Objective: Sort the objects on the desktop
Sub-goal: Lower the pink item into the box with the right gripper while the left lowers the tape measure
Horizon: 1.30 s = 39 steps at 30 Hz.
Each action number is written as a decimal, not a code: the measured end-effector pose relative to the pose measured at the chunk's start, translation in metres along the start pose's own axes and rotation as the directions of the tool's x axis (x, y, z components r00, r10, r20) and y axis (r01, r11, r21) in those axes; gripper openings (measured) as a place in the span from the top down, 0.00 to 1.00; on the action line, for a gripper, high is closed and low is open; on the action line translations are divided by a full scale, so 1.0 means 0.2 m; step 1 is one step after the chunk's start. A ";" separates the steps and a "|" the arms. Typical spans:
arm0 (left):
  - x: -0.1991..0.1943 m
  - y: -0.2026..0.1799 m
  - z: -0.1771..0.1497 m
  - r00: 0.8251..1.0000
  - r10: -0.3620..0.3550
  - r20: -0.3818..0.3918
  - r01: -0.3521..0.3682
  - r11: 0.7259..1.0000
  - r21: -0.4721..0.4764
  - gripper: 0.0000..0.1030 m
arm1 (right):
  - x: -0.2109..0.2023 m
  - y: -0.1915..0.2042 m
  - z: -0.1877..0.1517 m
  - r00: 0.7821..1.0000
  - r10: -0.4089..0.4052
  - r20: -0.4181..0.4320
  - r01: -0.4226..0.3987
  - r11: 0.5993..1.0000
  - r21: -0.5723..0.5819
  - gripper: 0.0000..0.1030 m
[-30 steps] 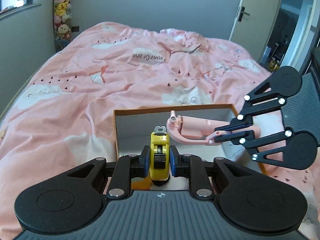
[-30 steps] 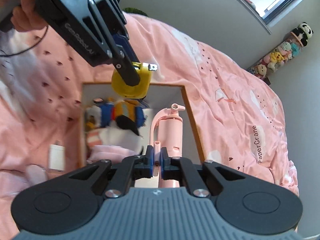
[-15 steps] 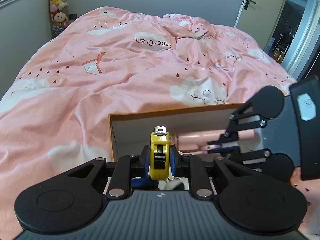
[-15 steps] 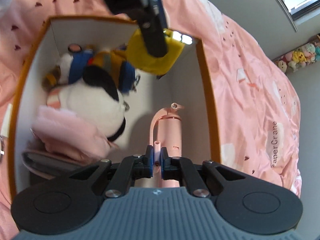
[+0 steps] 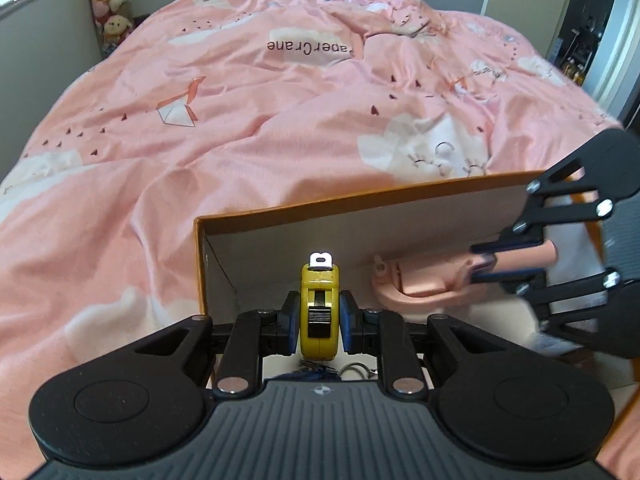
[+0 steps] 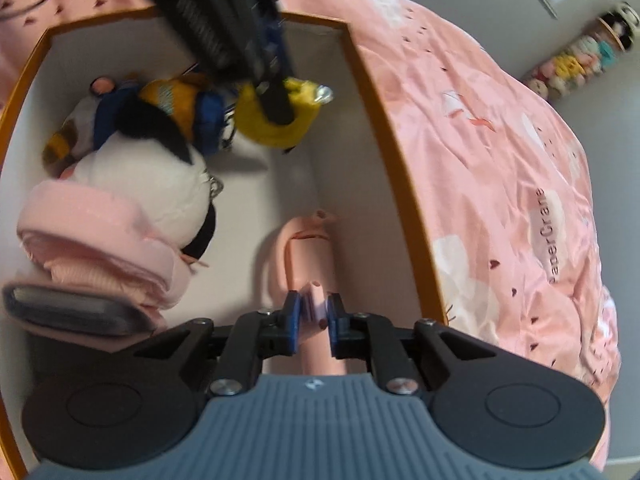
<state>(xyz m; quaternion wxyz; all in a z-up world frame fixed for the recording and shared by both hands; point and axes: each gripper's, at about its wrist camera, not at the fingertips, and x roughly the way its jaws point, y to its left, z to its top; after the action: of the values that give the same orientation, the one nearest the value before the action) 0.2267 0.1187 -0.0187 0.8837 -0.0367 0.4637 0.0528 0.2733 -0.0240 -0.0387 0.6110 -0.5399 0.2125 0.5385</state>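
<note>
My left gripper [image 5: 319, 314] is shut on a yellow tape measure [image 5: 319, 280] and holds it low inside an orange-rimmed cardboard box [image 5: 360, 206]. From the right wrist view the left gripper [image 6: 276, 96] comes in from above with the tape measure [image 6: 268, 128] near the box's far corner. A pink plastic handled tool [image 6: 308, 248] lies on the box floor along the right wall. My right gripper [image 6: 313, 312] straddles its handle; its jaws are opening, with a thin gap at each pad. The left wrist view shows the right gripper [image 5: 486, 262] around the pink tool [image 5: 424, 276].
The box [image 6: 400, 160] also holds plush toys [image 6: 148, 152], a folded pink cloth [image 6: 92, 236] and a dark flat item [image 6: 68, 312] on its left side. It rests on a bed with a pink duvet [image 5: 240, 120]. Stuffed toys [image 5: 108, 4] stand by the far wall.
Both grippers have sunk into the box. The right jaws, earlier clamped on the pink tool's handle, have parted a little. The tape measure stays clamped in the left gripper.
</note>
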 end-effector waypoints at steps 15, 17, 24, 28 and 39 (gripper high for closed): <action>0.15 -0.20 -0.04 0.977 0.203 -0.065 -0.182 0.952 0.247 0.78 | -0.14 -0.03 -0.07 0.998 -0.014 0.055 0.002 0.978 0.210 0.86; 0.18 -0.21 -0.05 0.973 0.217 -0.073 -0.191 0.945 0.265 0.77 | -0.16 -0.02 -0.08 0.998 -0.018 0.055 0.006 0.976 0.220 0.86; 0.09 -0.18 -0.04 0.985 0.164 -0.047 -0.151 0.966 0.209 0.77 | -0.22 -0.01 -0.12 0.998 -0.024 0.055 0.009 0.965 0.261 0.86; -0.03 -0.15 -0.02 0.994 0.113 0.008 -0.112 0.978 0.173 0.77 | -0.25 -0.01 -0.14 0.997 -0.026 0.071 0.003 0.950 0.313 0.86; -0.04 -0.12 -0.01 0.999 0.040 -0.006 -0.038 0.986 0.160 0.79 | -0.40 0.04 -0.14 0.984 0.003 0.180 -0.104 0.828 0.551 0.85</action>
<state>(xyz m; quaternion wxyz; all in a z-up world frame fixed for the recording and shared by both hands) 0.2239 0.0942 -0.0119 0.8804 0.0430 0.4712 0.0324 0.2489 -0.0836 0.0155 0.7425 -0.2835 0.3221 0.5144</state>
